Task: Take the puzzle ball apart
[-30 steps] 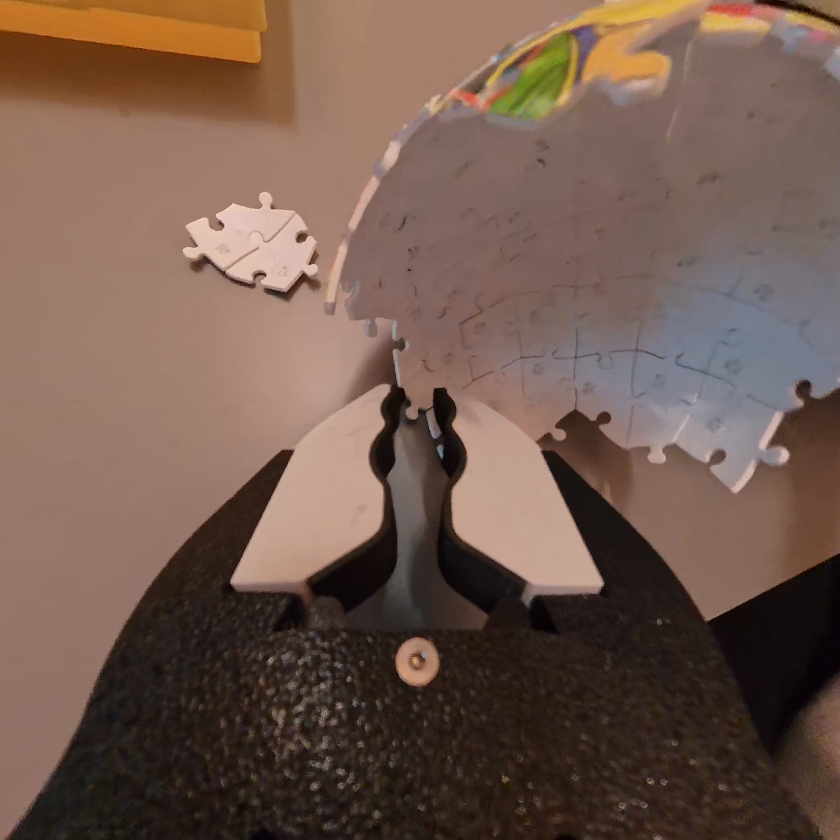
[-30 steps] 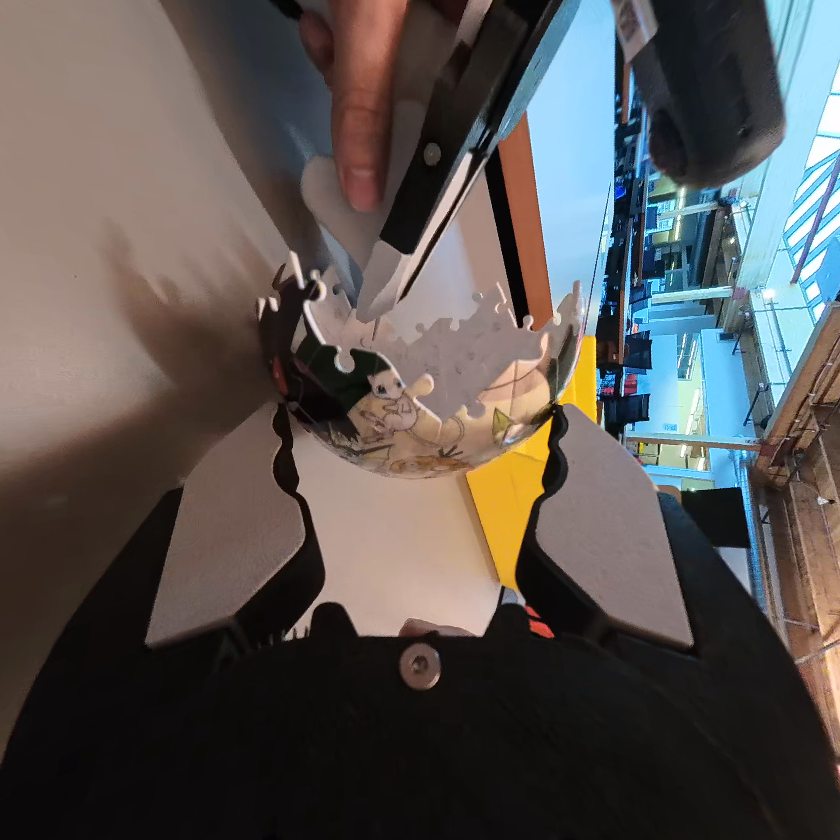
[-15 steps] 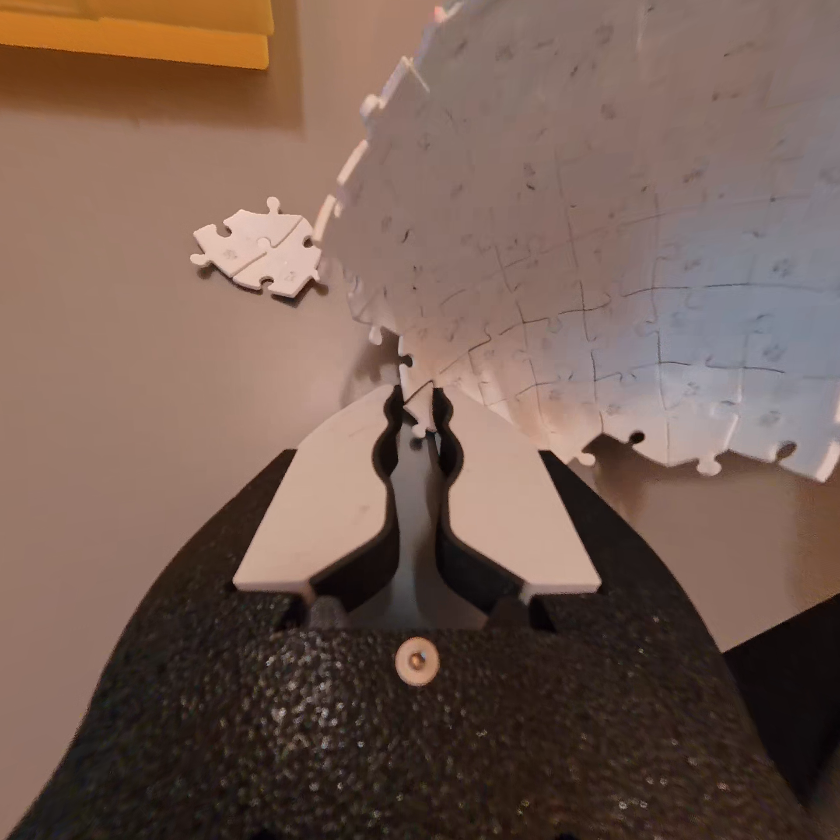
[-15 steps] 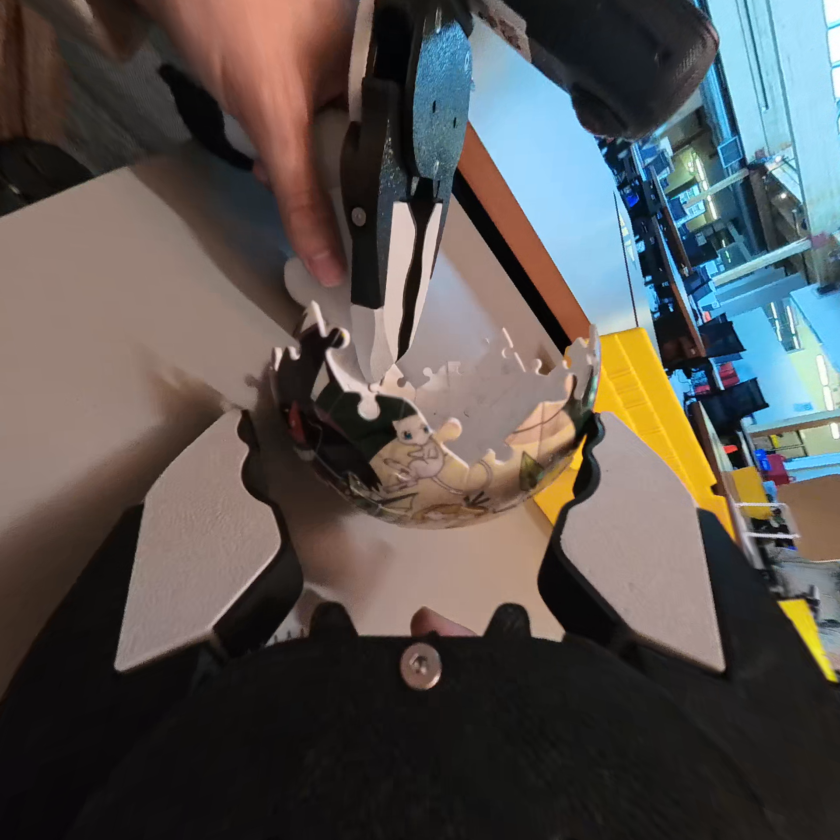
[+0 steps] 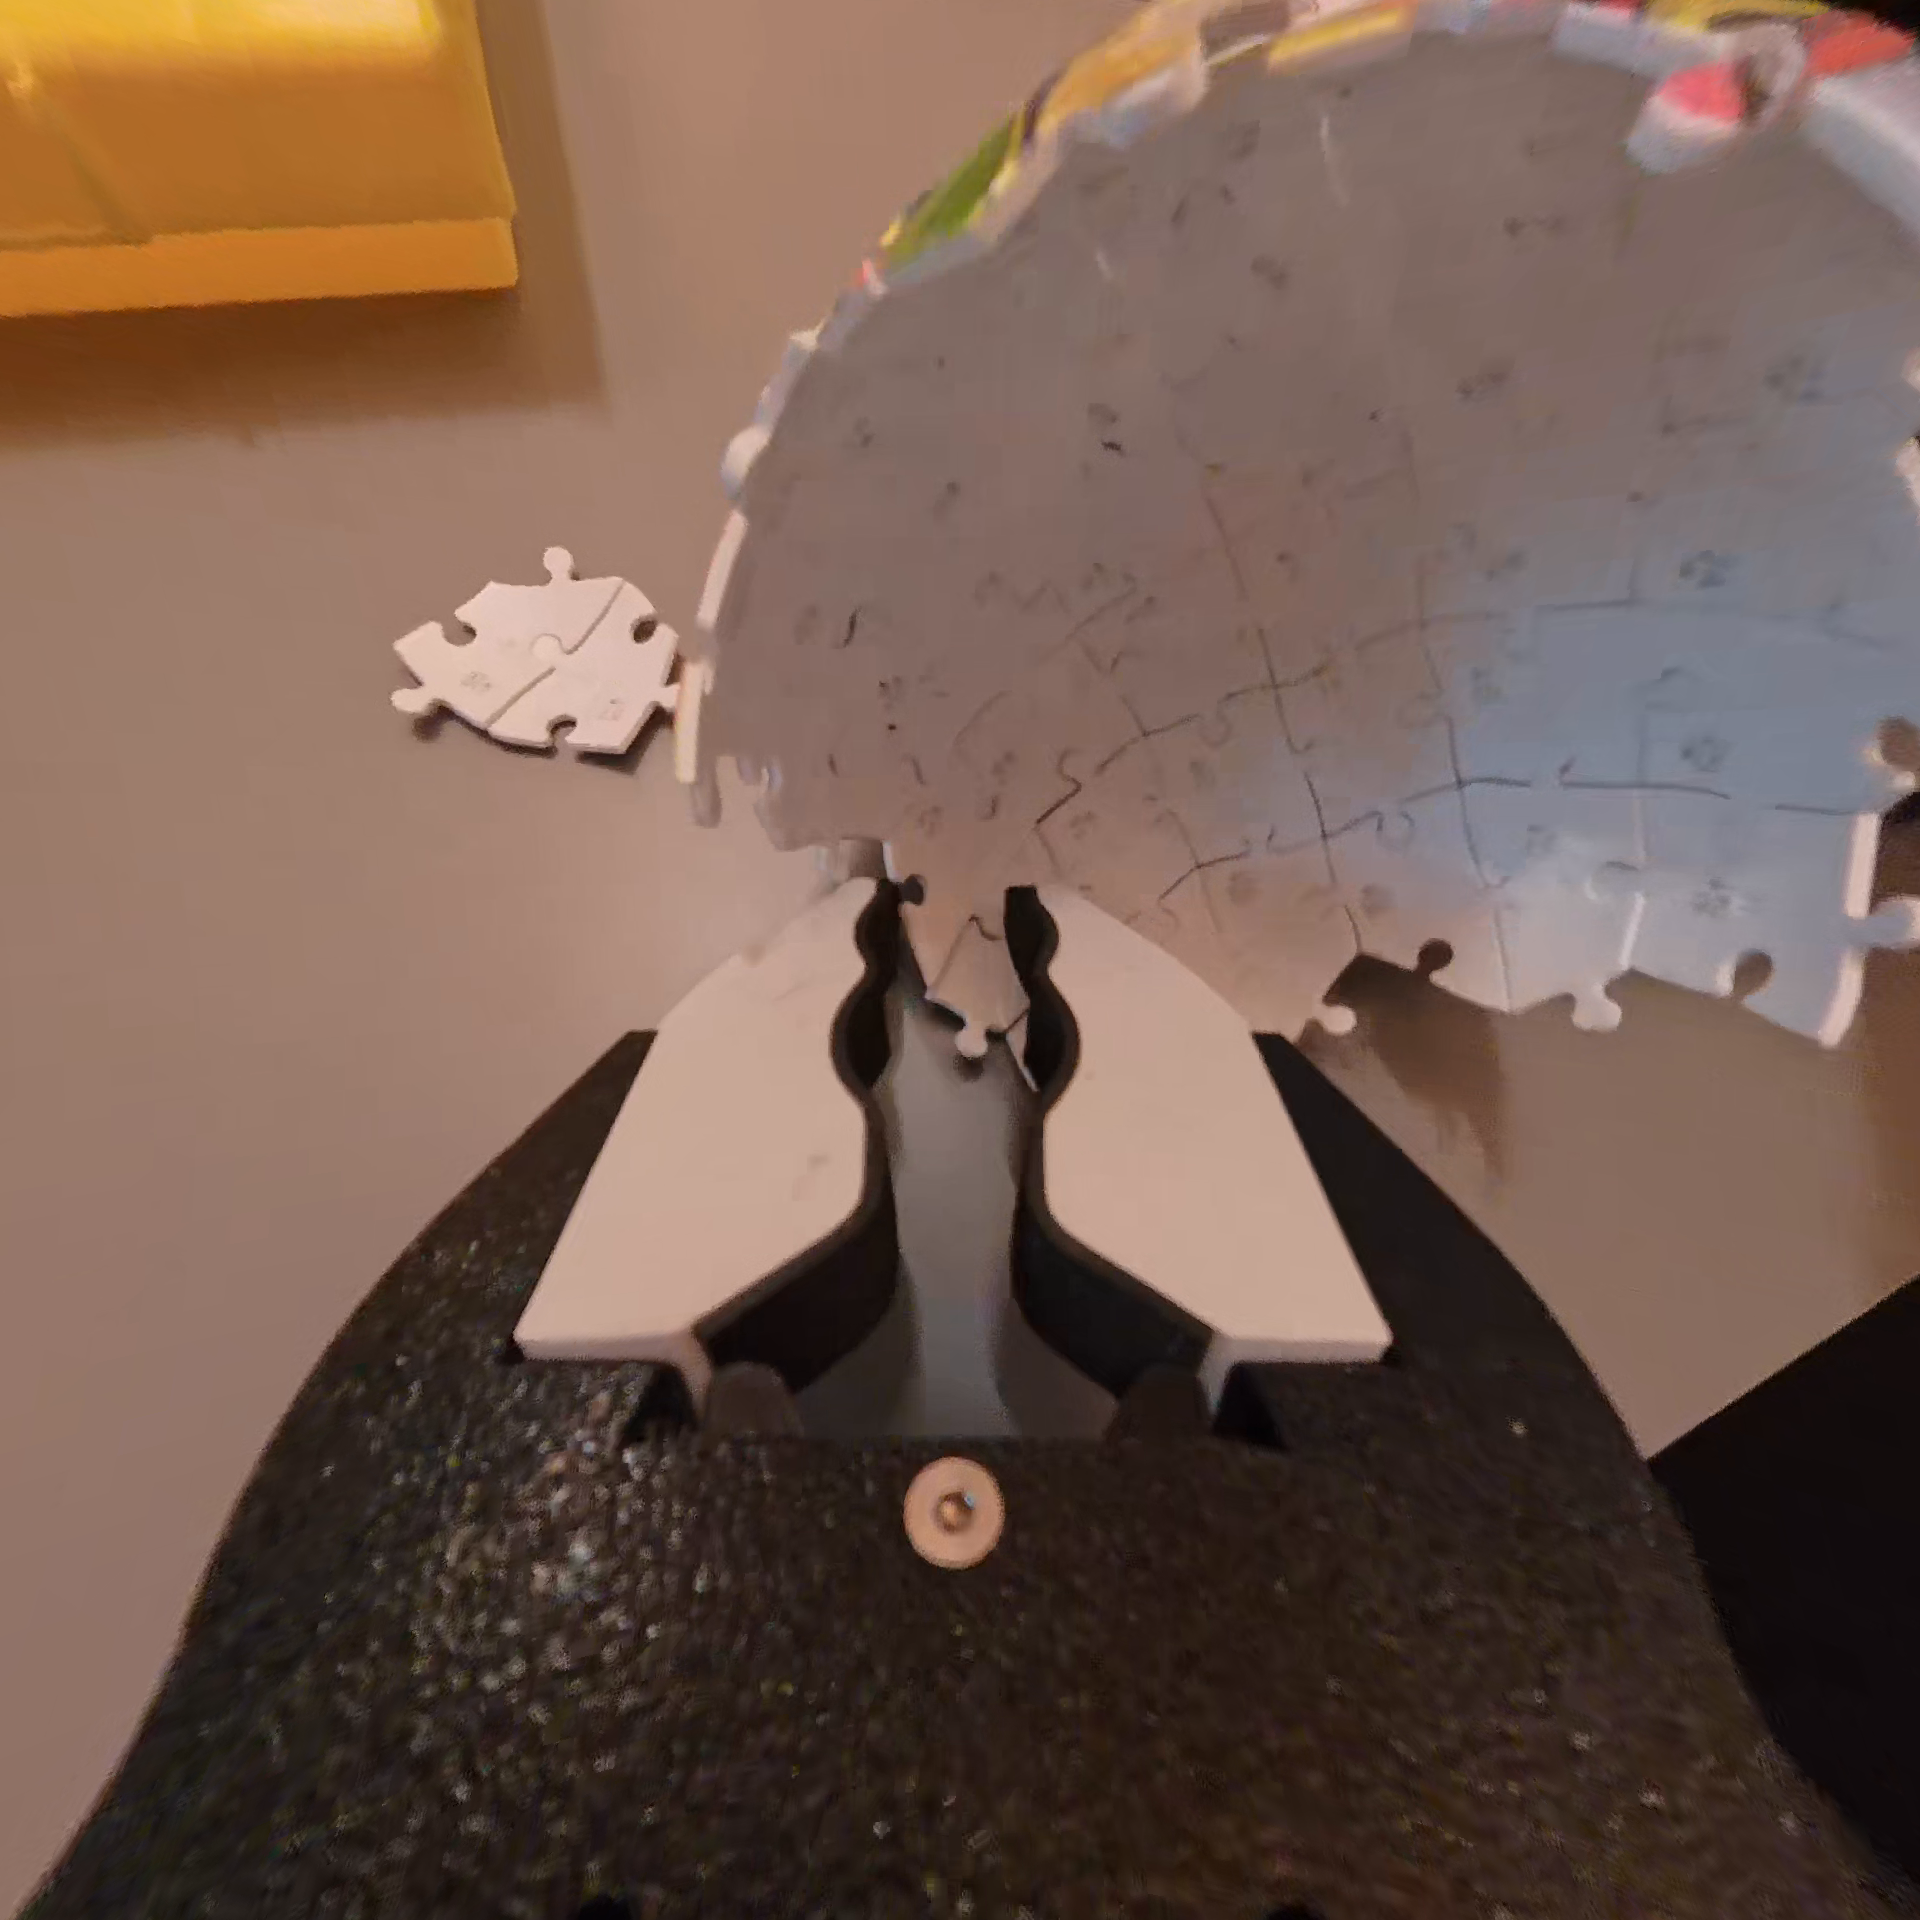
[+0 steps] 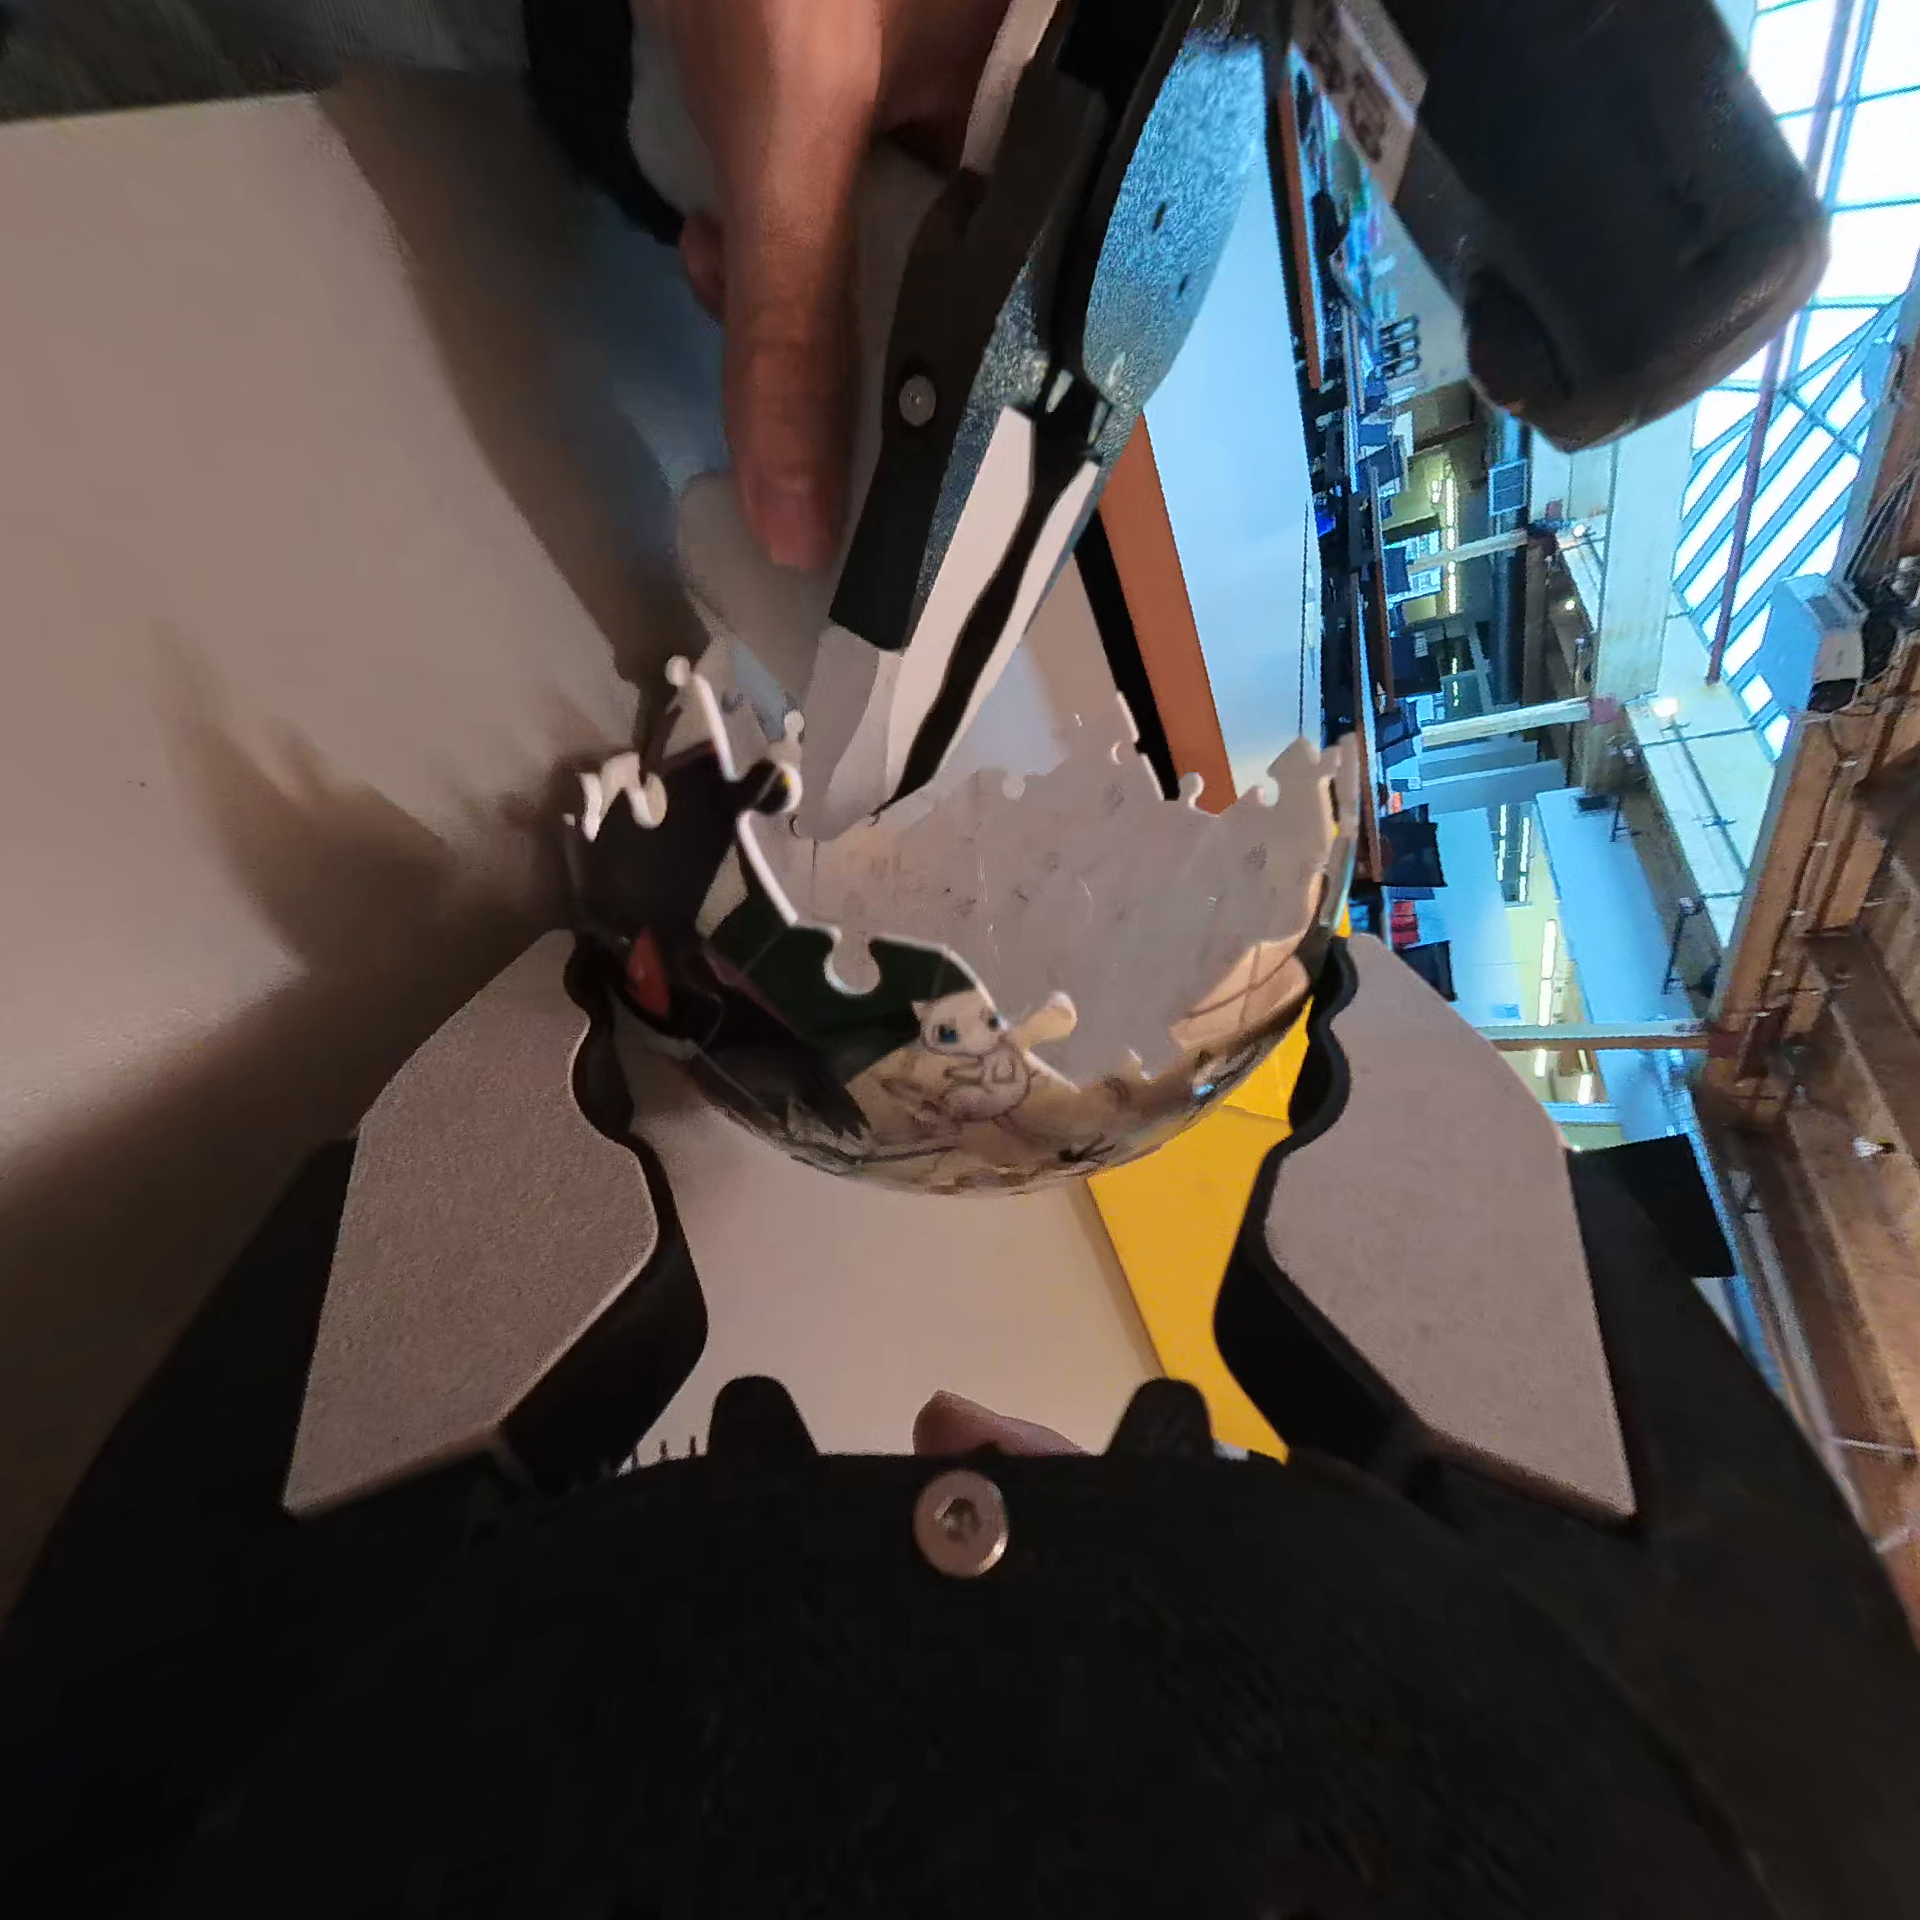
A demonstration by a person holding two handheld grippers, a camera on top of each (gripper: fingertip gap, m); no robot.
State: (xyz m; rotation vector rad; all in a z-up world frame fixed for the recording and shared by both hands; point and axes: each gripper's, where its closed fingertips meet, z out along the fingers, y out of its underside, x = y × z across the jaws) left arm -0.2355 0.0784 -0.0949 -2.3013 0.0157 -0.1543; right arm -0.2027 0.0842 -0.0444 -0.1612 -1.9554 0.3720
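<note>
- My right tongs (image 6: 961,997) clamp the half ball (image 6: 1039,956) by its outer sides, clear of the surface (image 6: 260,520).
- My left tongs (image 5: 961,935) pinch one rim piece (image 5: 971,982) of the ball (image 5: 1299,623).
- Loose pieces (image 5: 540,681) lie just left of the ball; a yellow box (image 5: 239,156) sits beyond.

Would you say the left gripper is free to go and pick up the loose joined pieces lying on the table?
Probably not yet: the left gripper is shut on a rim piece of the puzzle ball. The joined pieces lie uncovered on the table.
</note>
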